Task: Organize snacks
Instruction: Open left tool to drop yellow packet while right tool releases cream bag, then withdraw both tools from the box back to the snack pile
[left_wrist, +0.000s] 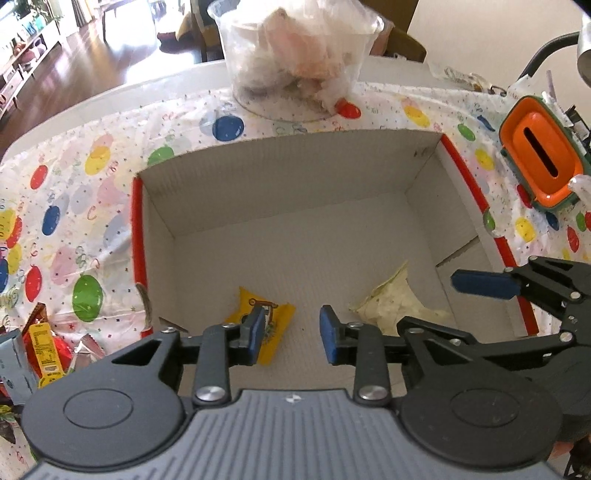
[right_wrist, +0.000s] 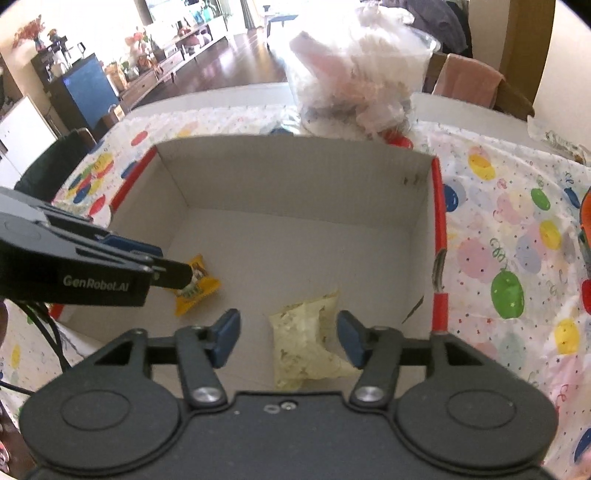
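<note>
Left wrist view: a yellow snack packet (left_wrist: 264, 325) lies on the floor of an open cardboard box (left_wrist: 280, 173), just beyond the left tongs (left_wrist: 291, 334) and partly behind their left pad. These tongs hang over the box with their jaws apart, nothing pressed between the pads. A pale yellow snack bag (left_wrist: 397, 306) lies on the box floor to the right of them, beside the right tongs (left_wrist: 484, 284), which reach in from the right edge. In the right wrist view that pale bag (right_wrist: 308, 339) sits in the gap between the blue pads of the right tongs (right_wrist: 290, 338); the jaws stand wide and neither pad presses on it. The yellow packet (right_wrist: 195, 284) shows to their left, under the tip of the left tongs (right_wrist: 173, 273). Beyond both tongs, past the far wall of the box (right_wrist: 295, 173), stands a clear plastic tub (left_wrist: 291, 48) stuffed with wrappers. The box rests on a balloon-print cloth (left_wrist: 74, 206) covering the desk. Left of the left tongs a heap of more snack packs (left_wrist: 44, 350) lies on the cloth; far right is an orange container (left_wrist: 539, 162).
</note>
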